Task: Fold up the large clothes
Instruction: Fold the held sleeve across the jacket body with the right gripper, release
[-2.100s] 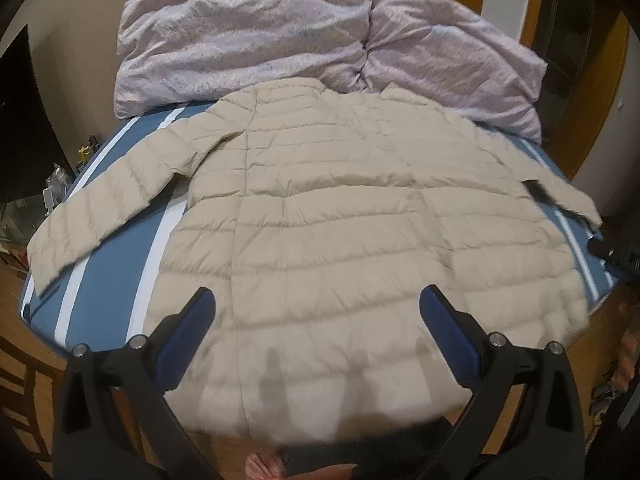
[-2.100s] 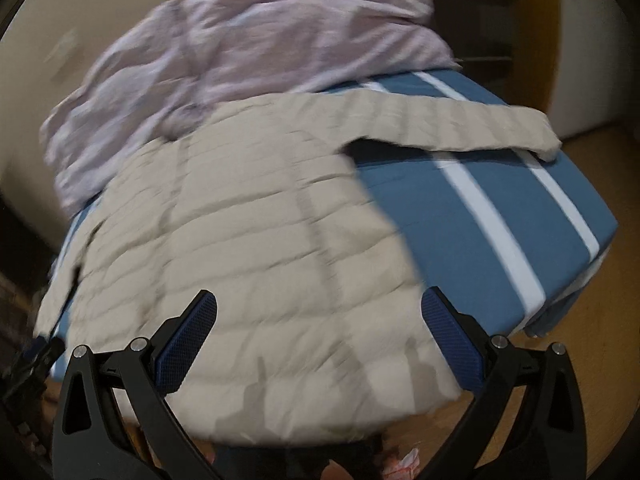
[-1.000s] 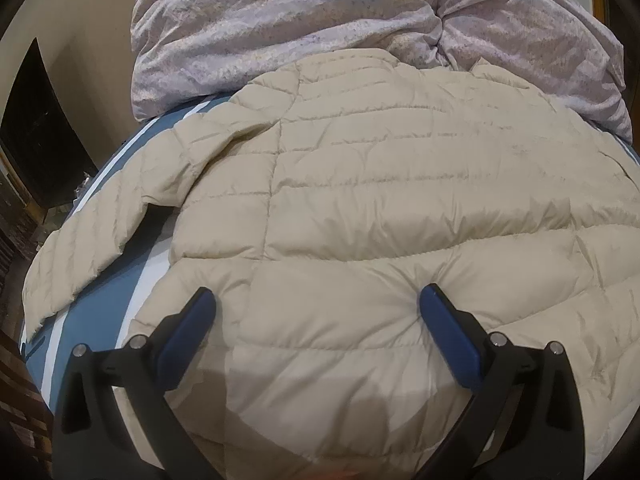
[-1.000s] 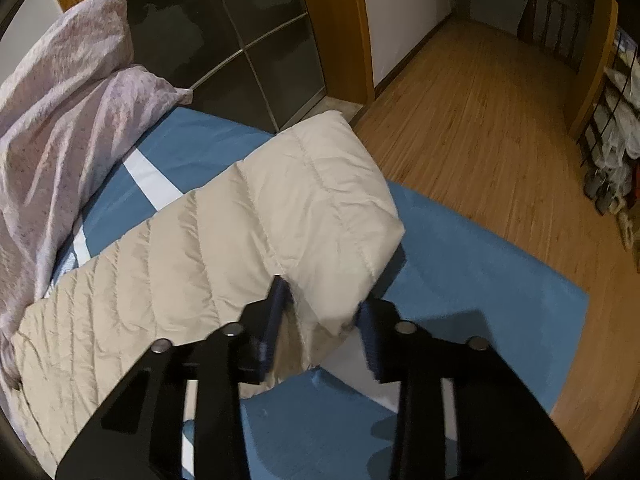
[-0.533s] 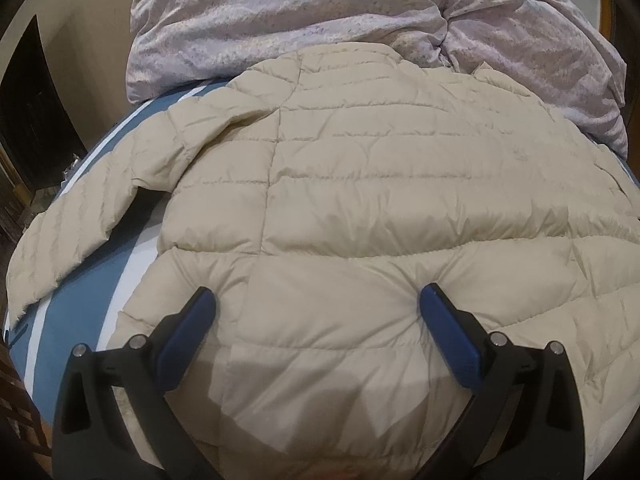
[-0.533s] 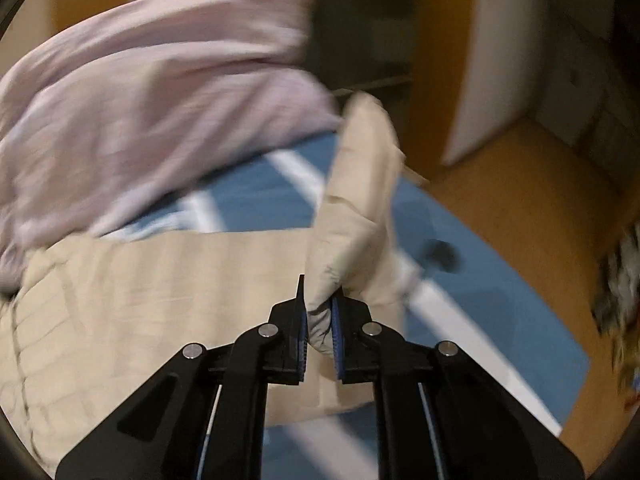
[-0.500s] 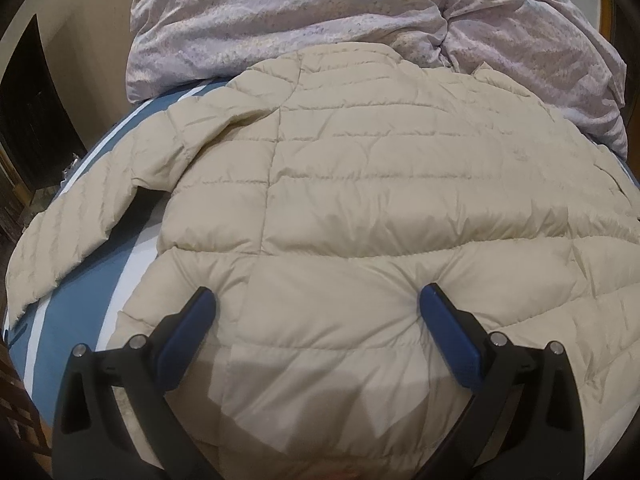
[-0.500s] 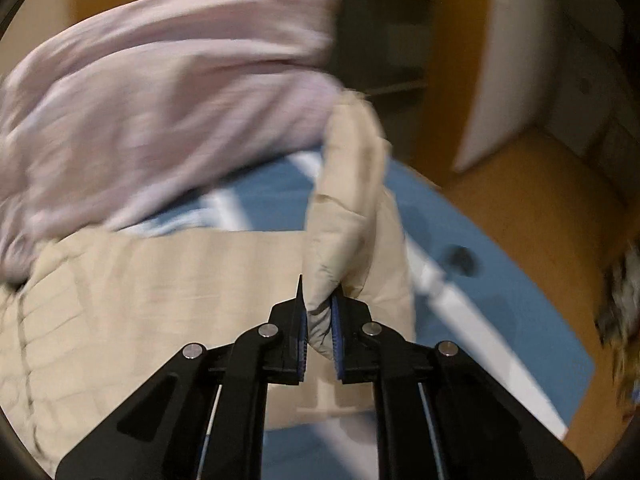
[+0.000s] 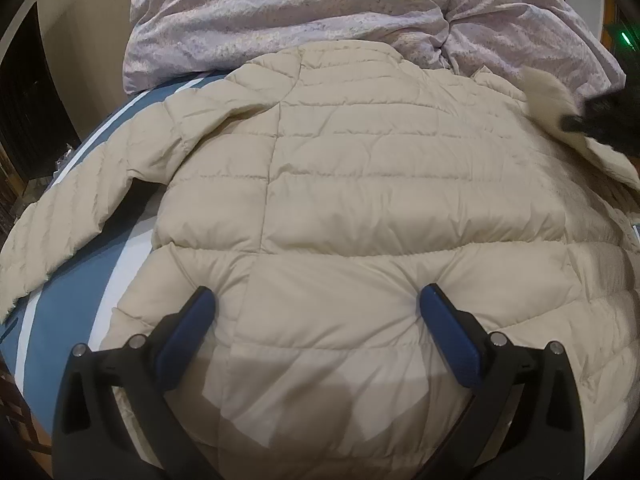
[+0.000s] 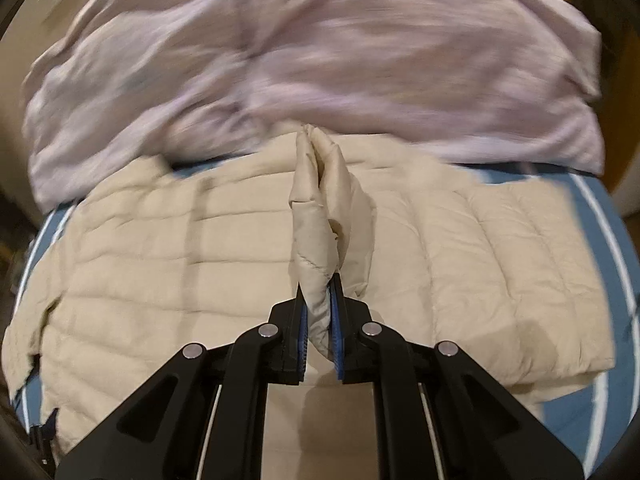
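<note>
A bed with a blue, white-striped sheet carried a crumpled lilac duvet at its head, against a beige wall; a dark doorway stood left.

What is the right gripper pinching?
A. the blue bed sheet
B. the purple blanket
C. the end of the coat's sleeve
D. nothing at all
C: the right gripper is shut on the end of the beige coat's sleeve, which sticks up between its blue pads.
</note>
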A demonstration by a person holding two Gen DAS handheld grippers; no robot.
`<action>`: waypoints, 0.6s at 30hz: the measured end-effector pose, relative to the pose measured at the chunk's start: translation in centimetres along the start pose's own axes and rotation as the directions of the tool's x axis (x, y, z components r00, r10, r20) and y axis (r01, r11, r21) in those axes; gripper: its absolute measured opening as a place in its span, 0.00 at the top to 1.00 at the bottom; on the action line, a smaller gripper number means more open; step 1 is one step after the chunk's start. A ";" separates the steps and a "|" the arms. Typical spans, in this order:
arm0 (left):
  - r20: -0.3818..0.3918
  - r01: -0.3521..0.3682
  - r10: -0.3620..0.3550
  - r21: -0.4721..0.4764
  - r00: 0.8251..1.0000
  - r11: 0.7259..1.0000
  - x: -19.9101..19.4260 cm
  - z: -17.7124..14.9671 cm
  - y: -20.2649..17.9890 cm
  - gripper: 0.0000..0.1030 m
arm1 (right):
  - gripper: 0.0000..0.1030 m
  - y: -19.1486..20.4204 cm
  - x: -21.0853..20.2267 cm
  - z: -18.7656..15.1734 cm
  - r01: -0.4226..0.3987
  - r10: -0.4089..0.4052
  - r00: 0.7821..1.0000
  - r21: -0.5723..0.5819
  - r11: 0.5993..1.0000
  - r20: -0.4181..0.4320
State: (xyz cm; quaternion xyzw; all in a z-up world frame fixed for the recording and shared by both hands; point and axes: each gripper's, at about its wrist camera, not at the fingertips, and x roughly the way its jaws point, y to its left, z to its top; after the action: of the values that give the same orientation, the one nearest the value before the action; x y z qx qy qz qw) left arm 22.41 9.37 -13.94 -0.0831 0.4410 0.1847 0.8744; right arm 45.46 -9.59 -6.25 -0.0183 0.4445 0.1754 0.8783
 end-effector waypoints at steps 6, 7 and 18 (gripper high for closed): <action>0.001 0.004 -0.003 -0.003 1.000 1.000 0.0 0.1 0.1 0.02 | 0.90 6.5 0.4 -0.8 -0.115 0.114 0.993 -0.068 0.991 -0.028; 0.001 0.004 -0.004 -0.004 1.000 1.000 0.0 0.0 0.1 0.02 | 0.90 7.6 0.5 -1.1 -0.131 0.129 0.991 -0.078 0.988 -0.036; 0.003 0.012 -0.012 -0.010 1.000 1.000 -0.1 0.1 0.1 0.02 | 0.46 11.4 -0.9 -2.5 -0.233 0.224 0.972 -0.139 0.963 -0.075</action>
State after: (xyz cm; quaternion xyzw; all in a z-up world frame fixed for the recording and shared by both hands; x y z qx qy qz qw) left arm 22.38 9.41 -13.77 -0.0896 0.4384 0.1819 0.8756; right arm 39.32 0.36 -5.63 -0.0368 0.4549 0.3072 0.8351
